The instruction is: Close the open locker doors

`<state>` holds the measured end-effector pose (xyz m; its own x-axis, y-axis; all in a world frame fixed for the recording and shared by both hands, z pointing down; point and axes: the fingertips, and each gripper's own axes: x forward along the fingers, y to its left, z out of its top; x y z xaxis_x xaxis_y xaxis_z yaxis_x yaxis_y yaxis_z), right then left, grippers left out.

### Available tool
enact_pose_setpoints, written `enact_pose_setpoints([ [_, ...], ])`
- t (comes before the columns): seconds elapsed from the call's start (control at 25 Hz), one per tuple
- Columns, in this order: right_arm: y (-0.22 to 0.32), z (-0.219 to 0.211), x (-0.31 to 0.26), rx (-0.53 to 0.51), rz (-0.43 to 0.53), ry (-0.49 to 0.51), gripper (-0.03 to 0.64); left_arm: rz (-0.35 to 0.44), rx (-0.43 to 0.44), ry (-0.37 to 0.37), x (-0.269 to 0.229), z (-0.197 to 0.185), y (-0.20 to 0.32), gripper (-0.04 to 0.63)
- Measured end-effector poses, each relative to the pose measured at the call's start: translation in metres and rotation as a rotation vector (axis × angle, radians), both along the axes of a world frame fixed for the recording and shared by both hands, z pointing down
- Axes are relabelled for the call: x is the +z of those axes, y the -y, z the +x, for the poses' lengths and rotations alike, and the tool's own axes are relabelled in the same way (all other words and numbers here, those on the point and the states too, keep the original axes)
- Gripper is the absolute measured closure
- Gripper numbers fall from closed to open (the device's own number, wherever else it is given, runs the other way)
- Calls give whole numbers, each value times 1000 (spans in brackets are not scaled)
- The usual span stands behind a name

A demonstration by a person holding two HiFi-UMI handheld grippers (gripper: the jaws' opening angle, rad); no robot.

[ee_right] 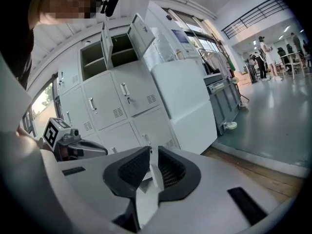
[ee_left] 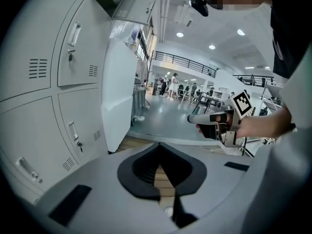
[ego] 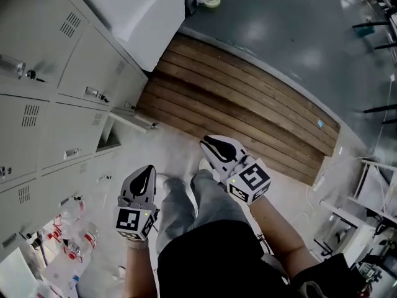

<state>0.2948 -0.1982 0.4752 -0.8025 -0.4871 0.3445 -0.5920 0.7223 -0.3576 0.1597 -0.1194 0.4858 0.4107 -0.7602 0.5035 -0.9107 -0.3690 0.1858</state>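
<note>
A bank of grey lockers (ego: 43, 104) runs along the left. One low door (ego: 133, 120) stands out from it, with a dark compartment (ego: 108, 143) beside it. In the right gripper view two top doors (ee_right: 105, 40) (ee_right: 141, 29) hang open over empty compartments (ee_right: 95, 60). The left gripper view catches an open top door (ee_left: 136, 6). My left gripper (ego: 144, 174) (ee_left: 163, 179) and right gripper (ego: 208, 143) (ee_right: 151, 172) are held low in front of the person's legs, apart from the lockers. Both have their jaws together with nothing between them.
A tall white cabinet (ego: 142, 11) (ee_right: 185, 101) stands at the end of the lockers. Beyond it lie a wooden slatted platform (ego: 236, 104) and a grey hall floor (ego: 279, 36). Plastic bottles (ego: 74, 234) are piled by the lockers at lower left. White shelving (ego: 372, 197) is at the right.
</note>
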Motion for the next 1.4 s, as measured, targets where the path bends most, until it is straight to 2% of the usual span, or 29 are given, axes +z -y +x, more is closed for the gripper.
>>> enact_pose_setpoints([
  [0.32,-14,-62,91,-87,-64,-49,543,-56,-66,-21,69,-48,-23,578],
  [0.48,-25,-91,137,-142,-90,-74,509,-91,-138,-63,101,-70,-42,578],
  [0.76,-48,-136,218,-217,-129,-129,463,-163,-209,-63,168,-104,-88,577],
  [0.92,-56,-161,263,-286,-138,-177,443,-192,-268,-92,204,-124,-106,577],
  [1.2,-62,-205,336,-404,-147,-271,378,-216,-350,-98,248,-163,-132,578],
  [1.4,-52,-230,384,-413,-151,-322,352,-230,-403,-114,272,-190,-152,577],
])
